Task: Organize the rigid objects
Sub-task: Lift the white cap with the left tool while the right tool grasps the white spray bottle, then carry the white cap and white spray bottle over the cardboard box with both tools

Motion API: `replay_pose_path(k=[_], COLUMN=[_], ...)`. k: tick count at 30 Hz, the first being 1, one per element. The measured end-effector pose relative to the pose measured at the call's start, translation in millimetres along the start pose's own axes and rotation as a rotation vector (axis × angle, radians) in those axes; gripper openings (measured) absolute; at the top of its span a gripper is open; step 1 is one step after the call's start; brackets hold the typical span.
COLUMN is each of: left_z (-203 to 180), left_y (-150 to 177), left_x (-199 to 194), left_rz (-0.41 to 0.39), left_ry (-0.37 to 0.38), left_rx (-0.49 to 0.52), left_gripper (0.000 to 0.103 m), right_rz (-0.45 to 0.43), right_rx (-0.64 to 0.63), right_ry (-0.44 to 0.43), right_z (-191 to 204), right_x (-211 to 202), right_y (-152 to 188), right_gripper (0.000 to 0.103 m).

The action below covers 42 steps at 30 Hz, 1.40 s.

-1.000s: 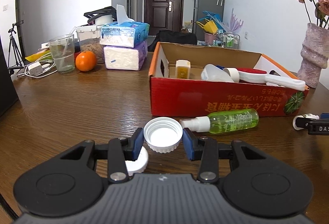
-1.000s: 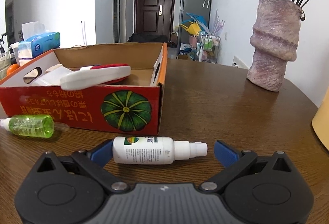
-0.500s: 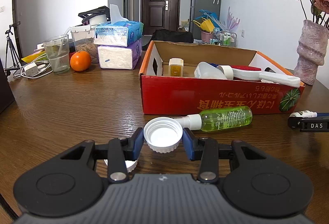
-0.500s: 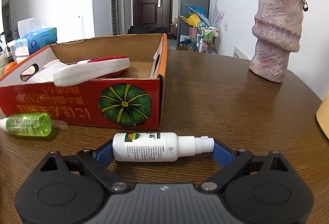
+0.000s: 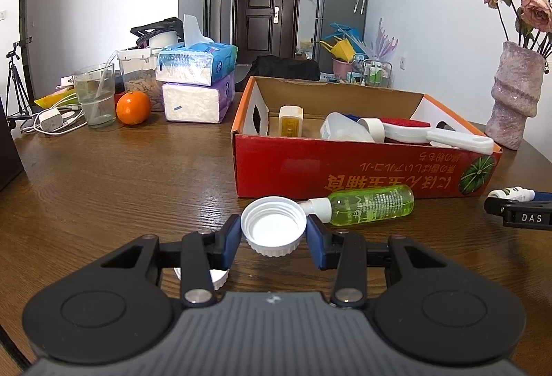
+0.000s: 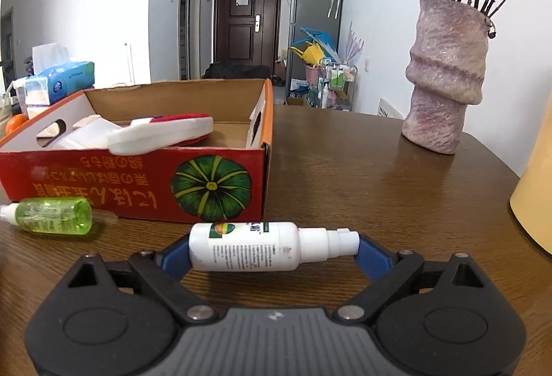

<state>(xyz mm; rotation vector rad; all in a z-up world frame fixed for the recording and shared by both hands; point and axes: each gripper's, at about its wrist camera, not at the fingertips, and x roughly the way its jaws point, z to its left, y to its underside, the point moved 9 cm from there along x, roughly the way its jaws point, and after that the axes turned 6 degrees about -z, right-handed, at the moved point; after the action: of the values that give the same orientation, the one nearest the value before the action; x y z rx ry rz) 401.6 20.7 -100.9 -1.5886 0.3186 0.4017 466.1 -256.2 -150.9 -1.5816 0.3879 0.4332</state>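
Note:
My left gripper (image 5: 273, 231) is shut on a white screw cap (image 5: 274, 225), open side up, just above the table. A second white cap (image 5: 214, 276) lies on the wood under the left finger, mostly hidden. A green spray bottle (image 5: 371, 205) lies in front of the red cardboard box (image 5: 310, 169), which holds a brush, a white bottle and a small case. My right gripper (image 6: 272, 250) is shut on a white spray bottle (image 6: 245, 250) held end to end, with the pads on its base and nozzle. The green spray bottle (image 6: 53, 215) lies to its left by the red cardboard box (image 6: 120, 179).
A pink vase (image 6: 445, 75) with dried roses stands at the back right, and a yellow object (image 6: 534, 189) sits at the right edge. Tissue packs (image 5: 196, 82), an orange (image 5: 132, 107), a glass (image 5: 95, 94) and a charger cable (image 5: 51, 120) crowd the far left.
The right jaws closed from wide open onto the ends of the white spray bottle and raised it slightly. The left gripper kept the cap and barely moved.

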Motion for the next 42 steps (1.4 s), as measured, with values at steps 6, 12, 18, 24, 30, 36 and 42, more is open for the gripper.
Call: replay_pose_path(k=[6, 12, 18, 24, 30, 36, 42], left_z=[-4, -12, -23, -31, -35, -39, -41], left_y=[-3, -7, -12, -18, -28, -44, -61], left_x=[-6, -16, -29, -36, -41, -43, -38], left_rz=[-0.013, -0.03, -0.052, -0.063, -0.076, -0.105, -0.136], left_ry=[0.012, 0.039, 0.075, 0.1, 0.106, 0.113, 0.103], left_rx=[-0.007, -0.013, -0.019, -0.023, -0.027, -0.03, -0.03], left_gripper=[0.041, 0.042, 0.041, 0.042, 0.042, 0.042, 0.042], right_rz=[-0.033, -0.065, -0.104, -0.16, -0.197, -0.226, -0.256], right_rx=[0.006, 0.009, 0.023, 0.028, 0.026, 0.029, 0.036], right_ry=[-0.003, 0.0, -0.007, -0.022, -0.041, -0.06, -0.067], right_z=[7, 15, 24, 36, 51, 67, 74], right_x=[-19, -39, -63, -89, -105, -111, -111], right_y=[-2, -3, -6, -14, -24, -34, -50], right_gripper=[0.096, 0.096, 0.096, 0.096, 0.096, 0.096, 0.096])
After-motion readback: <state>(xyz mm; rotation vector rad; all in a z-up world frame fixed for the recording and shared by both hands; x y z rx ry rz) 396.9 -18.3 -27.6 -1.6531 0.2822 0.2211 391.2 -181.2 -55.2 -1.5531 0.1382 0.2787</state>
